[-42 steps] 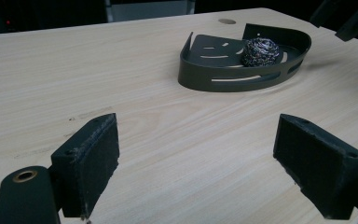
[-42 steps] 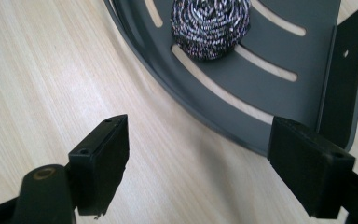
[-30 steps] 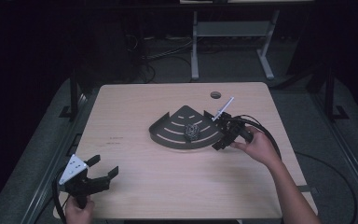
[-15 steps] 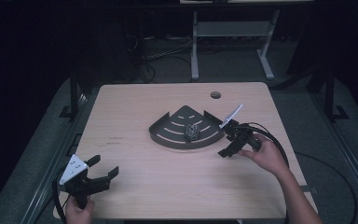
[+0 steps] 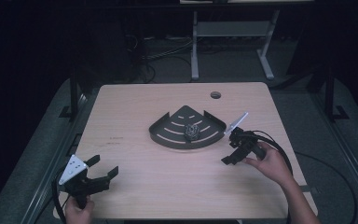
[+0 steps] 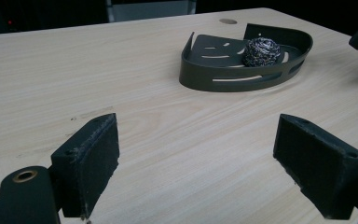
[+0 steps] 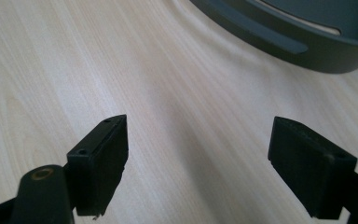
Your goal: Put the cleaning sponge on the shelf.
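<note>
Resting in the dark corner tray (image 5: 168, 135) on the wooden table (image 5: 135, 112), a steel scourer (image 5: 192, 132) lies untouched while both grippers, left gripper (image 5: 103, 169) and right gripper (image 5: 231, 150), gape empty.

Honestly couldn't read anything anywhere; there was a tiny dark mark on the table (image 5: 121, 138) left of the middle in the high view, way too small to make out.

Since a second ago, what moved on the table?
The right gripper pulled back from the tray toward the person, jaws open and empty. The scrubber lies in the tray as before, and the left gripper stayed put, open.
</note>
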Motion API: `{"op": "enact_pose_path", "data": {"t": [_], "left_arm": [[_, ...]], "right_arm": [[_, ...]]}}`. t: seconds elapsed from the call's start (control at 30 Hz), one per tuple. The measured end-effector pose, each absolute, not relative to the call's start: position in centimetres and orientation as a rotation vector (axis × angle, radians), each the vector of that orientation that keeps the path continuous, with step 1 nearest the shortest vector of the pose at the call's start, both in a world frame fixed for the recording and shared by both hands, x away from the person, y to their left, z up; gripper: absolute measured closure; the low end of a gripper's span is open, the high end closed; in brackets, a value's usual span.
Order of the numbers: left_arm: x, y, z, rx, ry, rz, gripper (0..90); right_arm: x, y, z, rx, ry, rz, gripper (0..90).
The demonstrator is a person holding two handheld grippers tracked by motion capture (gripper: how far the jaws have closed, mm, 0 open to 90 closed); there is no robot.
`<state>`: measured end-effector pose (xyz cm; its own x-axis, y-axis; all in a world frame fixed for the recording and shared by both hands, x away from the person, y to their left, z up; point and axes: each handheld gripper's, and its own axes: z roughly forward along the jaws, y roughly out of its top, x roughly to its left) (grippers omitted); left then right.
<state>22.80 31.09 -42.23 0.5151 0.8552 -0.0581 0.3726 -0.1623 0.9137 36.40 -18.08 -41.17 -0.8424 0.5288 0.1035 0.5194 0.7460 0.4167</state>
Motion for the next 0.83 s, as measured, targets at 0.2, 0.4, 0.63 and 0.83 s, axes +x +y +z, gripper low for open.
{"op": "enact_pose_path", "data": {"t": [0.2, 0.4, 0.63, 0.83], "left_arm": [[22.7, 31.0, -42.2, 1.758, 1.033, 0.603, 13.7], [22.8, 31.0, -42.2, 1.762, 1.032, 0.603, 13.7], [22.7, 30.9, -42.2, 1.756, 1.034, 0.602, 13.7], [22.7, 30.9, -42.2, 1.757, 1.028, 0.603, 13.7]], "right_arm": [[35.7, -18.8, -41.6, 0.902, 2.91, 0.704, 19.4], [34.5, -19.8, -42.2, 0.921, 2.891, 0.731, 19.4], [33.3, -20.4, -42.7, 0.936, 2.877, 0.759, 19.3], [32.1, -20.6, -42.8, 0.925, 2.856, 0.792, 17.8]]}}
